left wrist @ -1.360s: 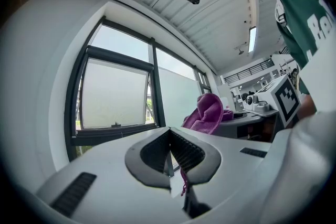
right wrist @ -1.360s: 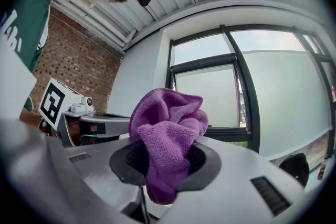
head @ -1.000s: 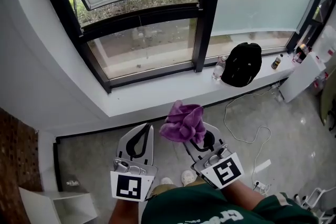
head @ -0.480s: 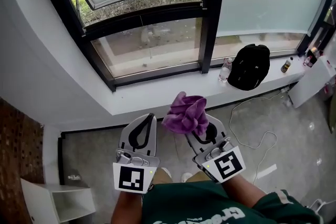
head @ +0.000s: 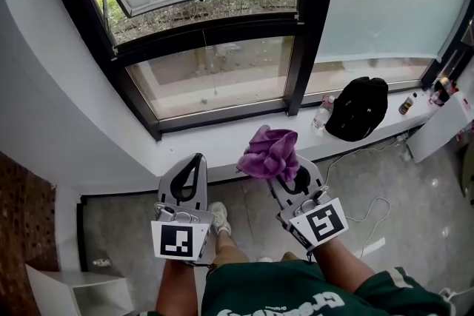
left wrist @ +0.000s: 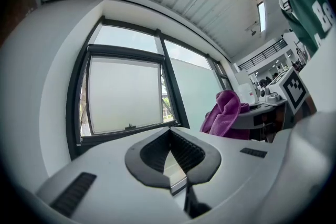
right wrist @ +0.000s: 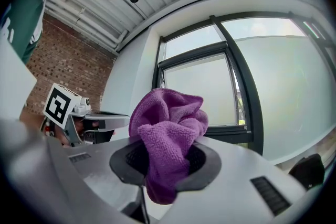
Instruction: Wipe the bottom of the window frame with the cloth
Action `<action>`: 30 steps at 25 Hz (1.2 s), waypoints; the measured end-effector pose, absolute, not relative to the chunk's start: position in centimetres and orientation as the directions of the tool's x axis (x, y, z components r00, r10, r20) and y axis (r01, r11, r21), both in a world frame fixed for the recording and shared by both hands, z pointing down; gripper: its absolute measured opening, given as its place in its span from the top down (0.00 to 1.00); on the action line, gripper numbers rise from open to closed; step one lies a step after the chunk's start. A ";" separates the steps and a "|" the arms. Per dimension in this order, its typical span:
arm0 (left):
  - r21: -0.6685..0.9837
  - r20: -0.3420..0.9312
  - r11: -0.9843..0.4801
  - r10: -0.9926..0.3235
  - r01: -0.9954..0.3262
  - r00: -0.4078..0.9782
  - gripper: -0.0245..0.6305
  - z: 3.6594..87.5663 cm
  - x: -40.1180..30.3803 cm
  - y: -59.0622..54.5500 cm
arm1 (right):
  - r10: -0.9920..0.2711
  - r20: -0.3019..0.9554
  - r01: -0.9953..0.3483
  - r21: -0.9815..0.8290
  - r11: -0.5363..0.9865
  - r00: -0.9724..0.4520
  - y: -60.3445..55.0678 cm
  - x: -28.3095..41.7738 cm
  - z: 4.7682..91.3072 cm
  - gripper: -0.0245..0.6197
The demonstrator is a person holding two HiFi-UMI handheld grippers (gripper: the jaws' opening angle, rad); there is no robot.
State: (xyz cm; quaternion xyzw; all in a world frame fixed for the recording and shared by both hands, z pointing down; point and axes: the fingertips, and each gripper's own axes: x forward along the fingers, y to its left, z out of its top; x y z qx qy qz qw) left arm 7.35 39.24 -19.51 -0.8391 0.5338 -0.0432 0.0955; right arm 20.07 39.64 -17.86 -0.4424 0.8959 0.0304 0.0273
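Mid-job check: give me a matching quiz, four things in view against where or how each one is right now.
Things:
1. purple cloth
2. left gripper
3. black backpack
4. bottle

States:
A. shut, nothing between the jaws
B. lying on the sill, right of the bottle
C. clamped in the right gripper
D. on the sill, by the foot of the black frame post

Pairs: 1-C, 2-A, 3-B, 4-D
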 end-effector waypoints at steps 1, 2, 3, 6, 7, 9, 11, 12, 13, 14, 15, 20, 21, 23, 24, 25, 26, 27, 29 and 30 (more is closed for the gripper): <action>-0.200 -0.031 -0.418 -0.901 -0.886 0.432 0.95 -19.2 6.6 37.6 | -0.794 -0.074 -0.797 0.030 0.603 -0.604 38.1 19.5 -17.6 0.80; -0.193 -0.033 -0.426 -0.897 -0.884 0.440 0.95 -18.9 5.8 35.8 | -0.799 -0.066 -0.801 0.032 0.597 -0.598 36.5 18.8 -17.4 0.80; -0.189 -0.038 -0.435 -0.893 -0.880 0.449 0.95 -18.6 5.2 34.1 | -0.807 -0.046 -0.808 0.034 0.588 -0.589 34.9 18.2 -17.2 0.80; -0.183 -0.055 -0.451 -0.882 -0.873 0.468 0.95 -18.3 3.5 28.4 | -0.831 -0.020 -0.831 0.039 0.555 -0.556 29.4 16.5 -17.1 0.80; -0.172 -0.051 -0.454 -0.882 -0.874 0.468 0.95 -18.2 2.7 26.4 | -0.835 -0.031 -0.836 0.037 0.548 -0.549 27.4 16.0 -17.1 0.80; -0.141 -0.043 -0.462 -0.881 -0.875 0.472 0.95 -18.2 1.0 22.5 | -0.845 -0.044 -0.846 0.029 0.532 -0.533 23.5 14.9 -17.2 0.80; -0.117 -0.052 -0.475 -0.874 -0.872 0.483 0.95 -18.4 -0.6 18.8 | -0.858 -0.045 -0.859 0.023 0.512 -0.512 19.9 13.8 -17.2 0.80; -0.108 -0.053 -0.481 -0.871 -0.870 0.488 0.95 -18.4 -1.4 17.1 | -0.864 -0.043 -0.865 0.022 0.500 -0.501 18.4 13.4 -17.1 0.80; -0.099 -0.053 -0.488 -0.868 -0.867 0.494 0.95 -18.4 -2.1 15.5 | -0.871 -0.038 -0.872 0.021 0.489 -0.490 17.0 12.9 -17.1 0.80; -0.088 -0.052 -0.498 -0.862 -0.862 0.504 0.95 -18.4 -2.6 14.0 | -0.877 -0.033 -0.878 0.021 0.479 -0.479 15.7 12.5 -16.9 0.80; -0.079 -0.049 -0.510 -0.856 -0.856 0.514 0.95 -18.2 -3.1 12.7 | -0.883 -0.027 -0.883 0.021 0.469 -0.469 14.5 12.0 -16.6 0.80; -0.086 -0.021 -0.542 -0.838 -0.836 0.546 0.95 -17.7 -4.7 7.6 | -0.899 -0.010 -0.899 -0.025 0.438 -0.438 9.9 10.3 -16.1 0.80; -0.085 -0.015 -0.546 -0.835 -0.833 0.549 0.95 -17.7 -4.9 6.8 | -0.900 -0.010 -0.900 -0.036 0.435 -0.435 9.3 10.1 -16.2 0.80; -0.071 -0.003 -0.557 -0.830 -0.828 0.558 0.95 -17.3 -5.1 5.4 | -0.906 0.006 -0.905 -0.043 0.423 -0.424 8.1 10.0 -15.7 0.80; -0.059 0.001 -0.564 -0.825 -0.824 0.565 0.95 -16.8 -5.0 4.8 | -0.907 0.017 -0.907 -0.045 0.419 -0.420 7.6 10.1 -15.2 0.80; -0.045 0.002 -0.573 -0.819 -0.818 0.574 0.95 -16.3 -4.8 4.2 | -0.907 0.028 -0.907 -0.049 0.418 -0.419 7.0 10.3 -14.6 0.80; -0.030 0.003 -0.581 -0.814 -0.813 0.581 0.95 -15.8 -4.5 3.7 | -0.906 0.035 -0.906 -0.053 0.419 -0.421 6.5 10.4 -14.1 0.80; -0.021 0.007 -0.586 -0.811 -0.810 0.586 0.95 -15.3 -4.3 3.3 | -0.905 0.040 -0.905 -0.055 0.421 -0.424 6.1 10.5 -13.7 0.80; -0.027 0.021 -0.585 -0.811 -0.811 0.584 0.95 -14.6 -3.9 2.5 | -0.903 0.048 -0.904 -0.051 0.425 -0.428 5.3 10.6 -13.1 0.80; -0.037 0.030 -0.582 -0.813 -0.812 0.582 0.95 -14.3 -3.6 2.1 | -0.900 0.049 -0.901 -0.049 0.430 -0.432 4.9 10.7 -12.8 0.80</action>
